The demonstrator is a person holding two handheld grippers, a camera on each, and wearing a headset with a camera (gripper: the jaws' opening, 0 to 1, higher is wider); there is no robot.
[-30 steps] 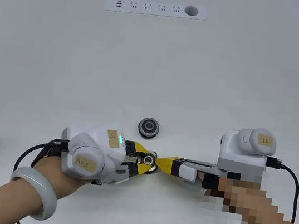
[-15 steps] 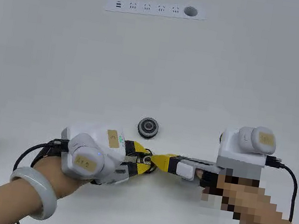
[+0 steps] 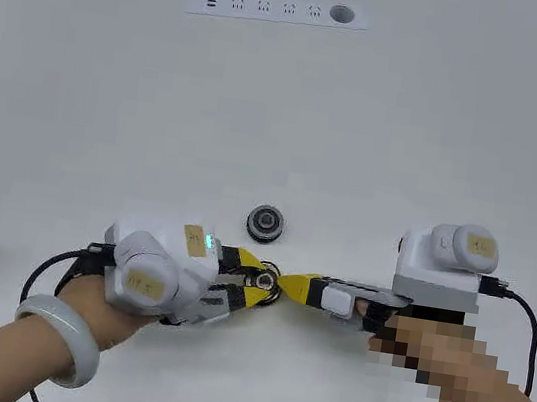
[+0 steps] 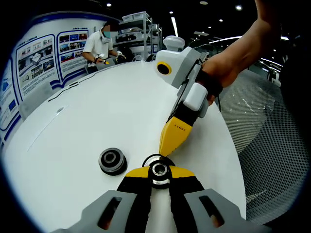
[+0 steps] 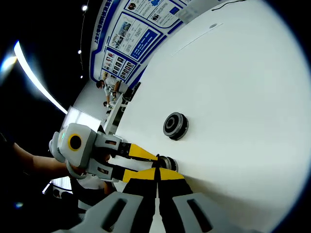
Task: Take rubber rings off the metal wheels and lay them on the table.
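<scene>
Nearest, at the table's (image 3: 436,165) front edge, the left gripper (image 3: 253,280) is clenched on a small metal wheel (image 4: 159,170). The right gripper (image 3: 288,285), jaws pressed together, tips against the wheel's thin black ring (image 4: 147,160); whether it pinches rubber I cannot tell. A shallow bite could let the ring snap back or tug the wheel free. Beyond, a second wheel (image 3: 266,223), dark-rimmed and shiny-hubbed, lies flat.

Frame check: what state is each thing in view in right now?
left tongs: shut on the held metal wheel.
right tongs: shut on the rubber ring.
held metal wheel: clamped, ring partly off.
rubber ring: pulled partly away from the wheel.
loose metal wheel: lying on the table, dark ring on.
power strip: sockets empty.
</scene>
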